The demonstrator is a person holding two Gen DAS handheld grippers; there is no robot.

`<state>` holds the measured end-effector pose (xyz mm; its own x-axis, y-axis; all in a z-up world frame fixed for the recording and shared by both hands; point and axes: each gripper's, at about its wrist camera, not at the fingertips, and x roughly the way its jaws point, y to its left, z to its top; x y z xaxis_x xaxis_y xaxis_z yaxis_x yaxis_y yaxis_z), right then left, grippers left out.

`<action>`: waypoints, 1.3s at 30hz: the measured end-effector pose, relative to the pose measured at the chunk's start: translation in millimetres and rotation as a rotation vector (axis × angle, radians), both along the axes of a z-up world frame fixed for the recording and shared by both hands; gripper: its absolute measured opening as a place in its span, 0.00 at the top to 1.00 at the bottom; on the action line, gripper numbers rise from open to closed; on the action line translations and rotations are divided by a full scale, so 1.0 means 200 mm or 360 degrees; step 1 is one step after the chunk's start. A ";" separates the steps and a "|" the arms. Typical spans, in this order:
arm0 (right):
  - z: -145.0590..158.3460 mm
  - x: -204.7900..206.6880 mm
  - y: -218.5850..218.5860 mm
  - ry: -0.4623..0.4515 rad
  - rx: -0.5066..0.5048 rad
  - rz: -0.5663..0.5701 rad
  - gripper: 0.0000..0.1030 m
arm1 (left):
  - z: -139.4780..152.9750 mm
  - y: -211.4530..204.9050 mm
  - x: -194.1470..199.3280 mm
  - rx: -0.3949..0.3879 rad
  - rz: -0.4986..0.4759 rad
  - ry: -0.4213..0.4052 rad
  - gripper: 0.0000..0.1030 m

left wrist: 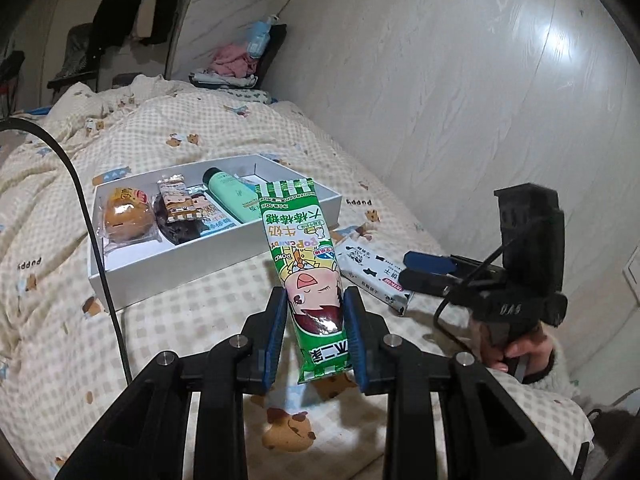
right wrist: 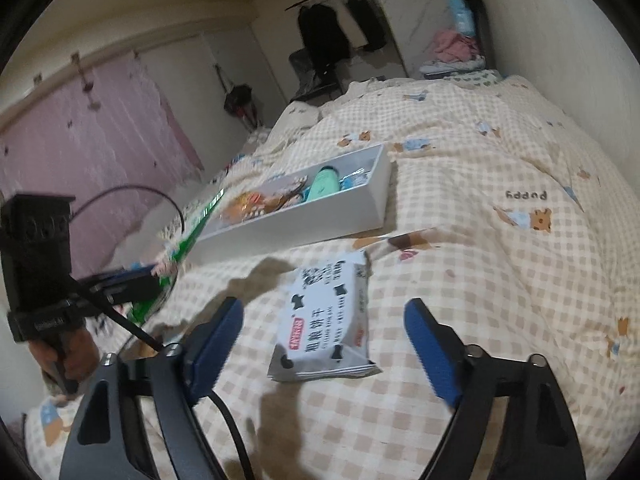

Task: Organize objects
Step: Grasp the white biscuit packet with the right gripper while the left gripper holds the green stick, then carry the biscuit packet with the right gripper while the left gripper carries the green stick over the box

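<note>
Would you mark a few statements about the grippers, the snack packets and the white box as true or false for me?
1. The left gripper is clamped on the green candy packet. True.
2. The right gripper holds the white biscuit packet. False: its jaws are open on either side of the packet, which lies on the quilt.
3. The white box is empty. False: it holds snacks and a mint-green bottle.
4. The box sits on the quilt. True.

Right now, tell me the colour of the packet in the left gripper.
Green and white stripes with a cartoon face, clearest in the left wrist view: packet, left gripper.
</note>
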<state>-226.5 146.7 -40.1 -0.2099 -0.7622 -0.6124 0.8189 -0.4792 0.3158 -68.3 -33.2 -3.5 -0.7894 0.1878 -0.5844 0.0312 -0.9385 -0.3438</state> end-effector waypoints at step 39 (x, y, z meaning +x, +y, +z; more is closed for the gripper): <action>0.52 0.29 -0.03 0.0503 -0.0296 0.0545 0.51 | 0.50 -0.32 0.20 0.0195 0.0403 0.0428 0.69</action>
